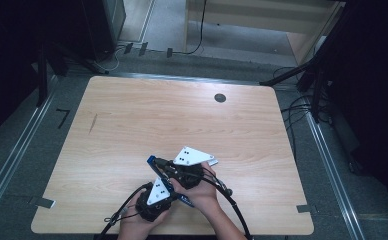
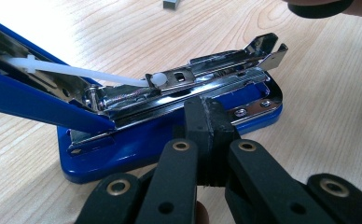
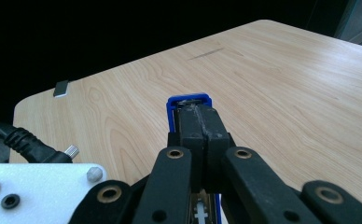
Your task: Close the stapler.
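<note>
A blue stapler [image 2: 170, 140] lies open on the wooden table [image 1: 182, 115]. Its chrome magazine [image 2: 207, 77] is bared, with a white pusher rod [image 2: 76, 71] running to the raised lid [image 2: 25, 100]. My left gripper [image 2: 205, 119] is shut, its tips against the near side of the stapler's base, and nothing shows between the pads. My right gripper [image 3: 200, 112] is shut too and lies along the inner side of the lifted blue lid [image 3: 188, 99]. From above, the two grippers [image 1: 174, 189] [image 1: 163, 166] meet over the stapler [image 1: 152, 160] near the table's front edge.
A small grey strip of staples [image 2: 172, 3] lies on the table beyond the stapler. A round cable hole [image 1: 220, 98] sits at the far right of the table and a dark mark [image 1: 92, 123] at the left. Cables lie on the floor at the right [image 1: 302, 107].
</note>
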Available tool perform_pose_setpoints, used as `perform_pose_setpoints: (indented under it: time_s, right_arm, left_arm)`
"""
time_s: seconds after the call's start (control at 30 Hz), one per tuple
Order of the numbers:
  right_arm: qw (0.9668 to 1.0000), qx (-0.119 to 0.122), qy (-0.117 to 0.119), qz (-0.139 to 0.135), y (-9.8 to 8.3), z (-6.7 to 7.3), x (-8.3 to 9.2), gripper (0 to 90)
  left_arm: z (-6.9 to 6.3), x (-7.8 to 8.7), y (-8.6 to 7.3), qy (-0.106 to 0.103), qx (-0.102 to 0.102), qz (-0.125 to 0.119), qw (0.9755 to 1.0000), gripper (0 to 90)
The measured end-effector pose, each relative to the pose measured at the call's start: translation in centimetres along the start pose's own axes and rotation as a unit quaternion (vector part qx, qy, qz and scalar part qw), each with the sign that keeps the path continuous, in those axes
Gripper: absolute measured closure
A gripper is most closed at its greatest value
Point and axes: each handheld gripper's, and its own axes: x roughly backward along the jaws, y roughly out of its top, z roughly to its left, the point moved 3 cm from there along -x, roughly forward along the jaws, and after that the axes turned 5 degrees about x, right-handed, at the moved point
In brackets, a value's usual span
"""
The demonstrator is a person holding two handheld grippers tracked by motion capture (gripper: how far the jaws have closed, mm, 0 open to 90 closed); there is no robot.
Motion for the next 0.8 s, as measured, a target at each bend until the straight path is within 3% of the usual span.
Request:
perform_pose_setpoints:
  time_s: [0.8]
  right_arm:
    - [0.9997, 0.001, 0.016, 0.018, -0.4, -0.3, -1.3, 90.0]
  left_arm:
    - [0.0, 0.0, 0.0, -0.001, -0.001, 0.001, 1.0, 90.0]
